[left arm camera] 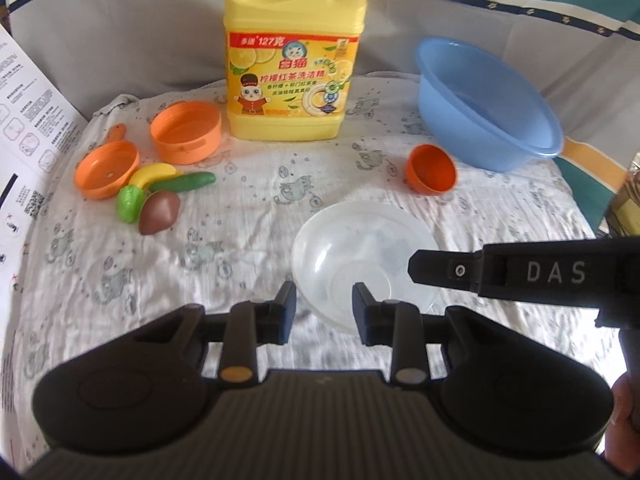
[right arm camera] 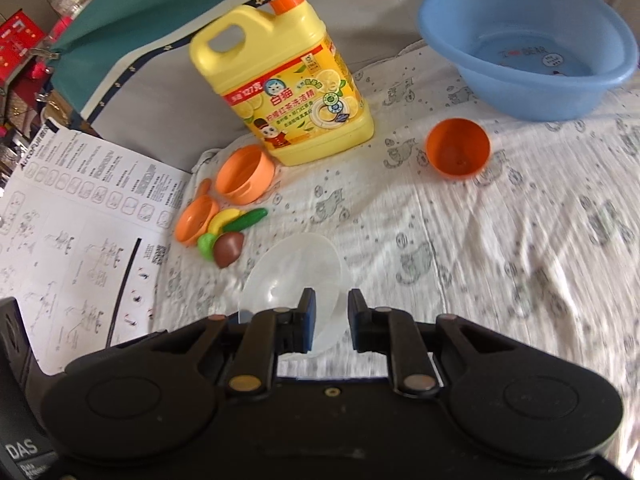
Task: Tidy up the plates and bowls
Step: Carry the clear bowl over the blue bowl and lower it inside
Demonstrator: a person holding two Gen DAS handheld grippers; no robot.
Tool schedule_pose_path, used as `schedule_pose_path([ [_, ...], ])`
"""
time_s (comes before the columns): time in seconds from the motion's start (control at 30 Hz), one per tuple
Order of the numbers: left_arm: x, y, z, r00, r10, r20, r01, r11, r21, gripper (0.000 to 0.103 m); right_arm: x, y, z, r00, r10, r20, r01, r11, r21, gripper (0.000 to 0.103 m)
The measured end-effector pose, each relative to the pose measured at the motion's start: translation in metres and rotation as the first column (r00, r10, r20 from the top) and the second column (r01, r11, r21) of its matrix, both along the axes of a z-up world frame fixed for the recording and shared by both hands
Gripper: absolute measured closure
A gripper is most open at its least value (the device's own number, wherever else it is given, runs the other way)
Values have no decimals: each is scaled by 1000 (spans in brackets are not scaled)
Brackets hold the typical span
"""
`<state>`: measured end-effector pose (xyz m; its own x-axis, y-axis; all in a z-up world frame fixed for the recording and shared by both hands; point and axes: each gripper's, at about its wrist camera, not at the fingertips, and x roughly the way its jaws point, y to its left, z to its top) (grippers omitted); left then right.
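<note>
While both grippers pinch its rim, left gripper (left arm camera: 324, 308) at 7 o'clock and right gripper (right arm camera: 331, 320) at 3, jaws narrow, the clear bowl (left arm camera: 360, 248) hangs low over the cloth (left arm camera: 240, 240). Likely light, thin, slick, flexing; the rim is the hold. Clear bowl, orange bowl (left arm camera: 432, 169) and blue basin (left arm camera: 488, 104) are empty.

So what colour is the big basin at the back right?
Light blue basin, best seen in the right wrist view.
</note>
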<state>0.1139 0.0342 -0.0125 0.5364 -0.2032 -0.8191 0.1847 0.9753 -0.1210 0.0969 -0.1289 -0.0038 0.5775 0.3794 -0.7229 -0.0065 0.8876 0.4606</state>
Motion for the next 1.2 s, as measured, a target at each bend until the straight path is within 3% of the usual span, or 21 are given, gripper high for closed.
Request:
schedule_pose_path([
  [0.47,-87,-19,28,997,-56,45,57,998,-9,72,-83,-29,10,1000,-12,11,12,999,34,86],
  [0.83,-132,-31,15,993,-116,5,116,993,-6,71,-134,-42,-11,999,-4,-37,5,1000,15,85],
  [1.2,-140,-32,-4,991,-126,-49,126,992,0,70,-143,-37,-22,998,13,-68,-13,1000,-9,85],
])
